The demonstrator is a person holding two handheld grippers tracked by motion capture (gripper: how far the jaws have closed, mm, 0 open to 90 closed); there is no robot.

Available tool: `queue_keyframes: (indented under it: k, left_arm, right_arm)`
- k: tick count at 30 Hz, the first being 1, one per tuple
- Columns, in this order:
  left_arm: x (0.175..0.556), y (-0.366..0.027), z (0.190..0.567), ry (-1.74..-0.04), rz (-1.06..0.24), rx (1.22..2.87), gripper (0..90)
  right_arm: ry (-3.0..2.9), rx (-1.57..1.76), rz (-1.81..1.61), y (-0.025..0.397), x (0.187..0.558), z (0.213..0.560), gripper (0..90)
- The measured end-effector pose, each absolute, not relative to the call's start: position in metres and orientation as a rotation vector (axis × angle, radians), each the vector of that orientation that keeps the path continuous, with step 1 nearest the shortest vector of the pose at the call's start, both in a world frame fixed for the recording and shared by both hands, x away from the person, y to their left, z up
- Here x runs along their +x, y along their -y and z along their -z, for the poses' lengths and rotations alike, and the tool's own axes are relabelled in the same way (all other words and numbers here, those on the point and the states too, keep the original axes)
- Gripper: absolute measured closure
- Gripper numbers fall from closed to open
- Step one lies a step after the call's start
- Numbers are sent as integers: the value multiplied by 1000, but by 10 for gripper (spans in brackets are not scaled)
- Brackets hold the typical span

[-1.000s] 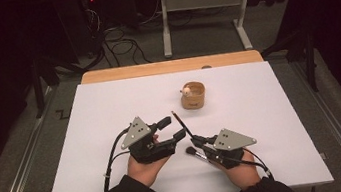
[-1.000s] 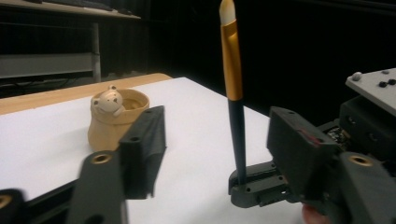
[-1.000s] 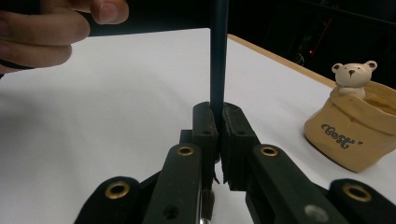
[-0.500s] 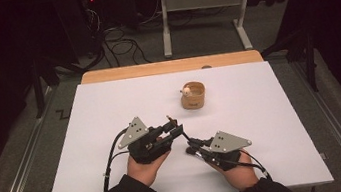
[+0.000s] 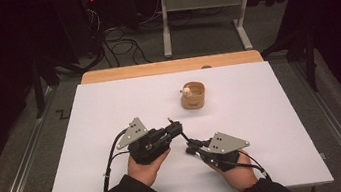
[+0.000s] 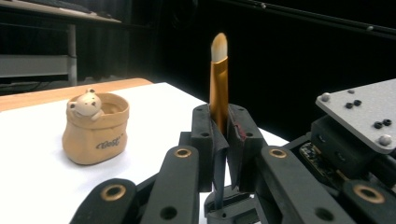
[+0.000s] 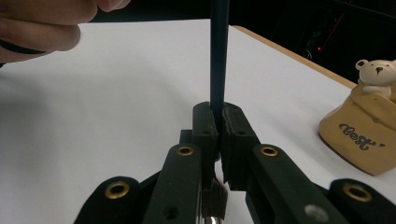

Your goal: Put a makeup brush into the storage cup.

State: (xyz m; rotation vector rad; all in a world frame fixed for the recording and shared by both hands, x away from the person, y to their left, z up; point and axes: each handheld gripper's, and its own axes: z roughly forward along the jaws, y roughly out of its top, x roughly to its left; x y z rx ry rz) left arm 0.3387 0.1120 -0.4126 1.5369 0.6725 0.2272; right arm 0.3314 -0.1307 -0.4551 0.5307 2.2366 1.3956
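Observation:
A makeup brush (image 6: pixel 218 79) with a gold ferrule and a pale tip stands up out of my left gripper (image 6: pixel 218 116), which is shut on the ferrule. My right gripper (image 7: pixel 219 109) is shut on a thin dark handle (image 7: pixel 218 56). In the high view that brush (image 5: pixel 185 137) runs as a short dark line between the left gripper (image 5: pixel 175 128) and the right gripper (image 5: pixel 192 147), low over the white table (image 5: pixel 110 109). Dark bristles (image 7: pixel 215 192) show under the right jaws; I cannot tell whose they are. A tan pot with a small bear (image 5: pixel 193 96) stands beyond both grippers.
The bear pot (image 6: pixel 95 133) (image 7: pixel 364 135) is upright, apart from the grippers. The person's hand (image 7: pixel 42 23) is close at the upper left of the right gripper view. A wooden strip (image 5: pixel 169 67) edges the table's far side, with dark floor, cables and a desk frame (image 5: pixel 202 15) behind.
The brush stuck out well past the left gripper's tips a second ago and now reaches less far. Both grippers have shifted only slightly and sit closer together.

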Motion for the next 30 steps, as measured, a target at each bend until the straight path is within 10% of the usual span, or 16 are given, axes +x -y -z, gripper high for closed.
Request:
queue_keyframes:
  k: [13,30]
  left_arm:
    - [337,-111,413,-635,-231,1539,836]
    - [335,-101,418,-631,-297,1662,836]
  right_arm:
    - [-2238,535,-1394,130,331,456,845]
    - [-2215,563,-1481,128,329,450,590]
